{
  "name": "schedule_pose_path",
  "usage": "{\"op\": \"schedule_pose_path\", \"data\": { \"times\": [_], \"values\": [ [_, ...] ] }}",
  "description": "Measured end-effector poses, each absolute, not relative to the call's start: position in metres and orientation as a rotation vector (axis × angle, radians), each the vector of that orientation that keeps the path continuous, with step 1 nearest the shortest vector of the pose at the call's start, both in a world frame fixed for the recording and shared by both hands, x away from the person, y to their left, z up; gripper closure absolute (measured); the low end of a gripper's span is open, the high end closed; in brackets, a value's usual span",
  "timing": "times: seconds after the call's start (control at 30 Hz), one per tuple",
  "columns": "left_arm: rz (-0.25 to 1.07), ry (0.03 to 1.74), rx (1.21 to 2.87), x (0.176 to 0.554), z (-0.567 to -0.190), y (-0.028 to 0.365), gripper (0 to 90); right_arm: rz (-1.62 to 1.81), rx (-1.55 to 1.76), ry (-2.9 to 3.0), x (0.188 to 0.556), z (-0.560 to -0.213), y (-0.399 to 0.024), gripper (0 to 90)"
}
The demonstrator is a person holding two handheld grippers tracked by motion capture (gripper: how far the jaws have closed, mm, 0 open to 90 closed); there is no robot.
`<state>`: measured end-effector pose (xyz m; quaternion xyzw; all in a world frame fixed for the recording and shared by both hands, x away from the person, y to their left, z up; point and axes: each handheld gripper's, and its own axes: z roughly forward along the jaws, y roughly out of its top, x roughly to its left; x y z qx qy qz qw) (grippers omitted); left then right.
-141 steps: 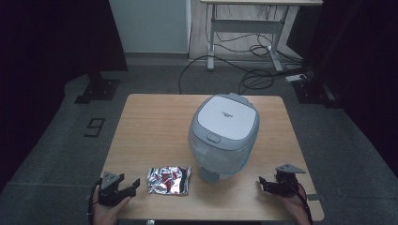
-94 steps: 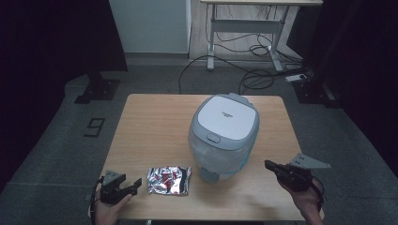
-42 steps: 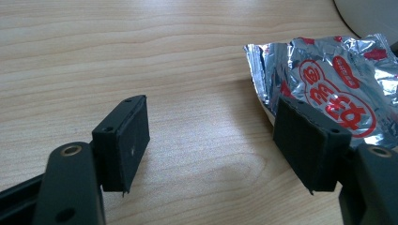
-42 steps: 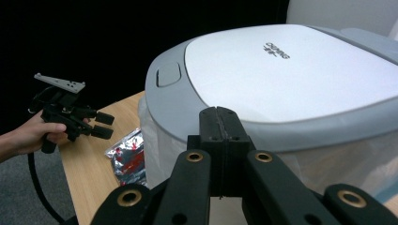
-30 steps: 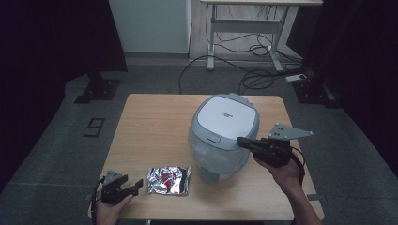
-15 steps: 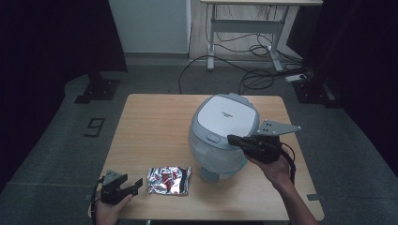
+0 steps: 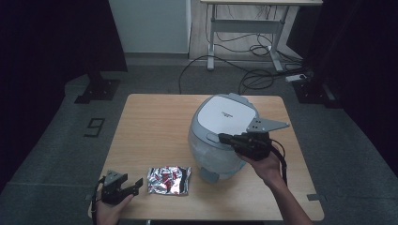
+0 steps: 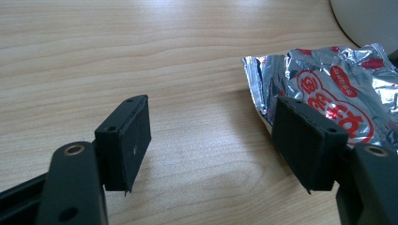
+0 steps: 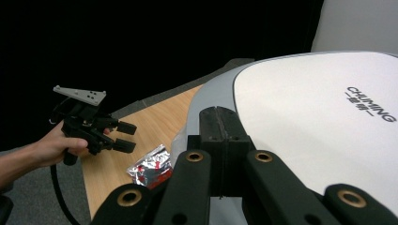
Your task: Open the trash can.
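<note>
High view: right gripper [image 7: 224, 138], jaws together, is hovering over closed rice cooker [image 7: 222, 132]; left gripper [image 7: 137, 183], jaws apart, is resting beside foil packet [image 7: 168, 180].

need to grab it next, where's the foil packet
High view: the foil packet lies near the table's front edge, between the left gripper and the rice cooker.

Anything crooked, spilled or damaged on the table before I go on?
Nothing stands out. The rice cooker sits upright with its lid down, and the foil packet lies flat on the table, crinkled but unopened as far as I can tell. The right claw, shut, is at the cooker's lid front; the left claw rests open beside the packet.
</note>
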<state>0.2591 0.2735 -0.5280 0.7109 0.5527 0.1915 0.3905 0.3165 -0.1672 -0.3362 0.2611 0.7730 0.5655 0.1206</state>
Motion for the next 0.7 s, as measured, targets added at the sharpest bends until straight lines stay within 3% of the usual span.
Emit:
{"op": "schedule_pose_path", "data": {
  "times": [0.7],
  "values": [
    [0.473, 1.405, 1.808, 0.259, -0.529, 0.273, 28.5, 1.634, 0.752, 2.264, 0.322, -0.336, -0.149, 89.9]
  ]
}}
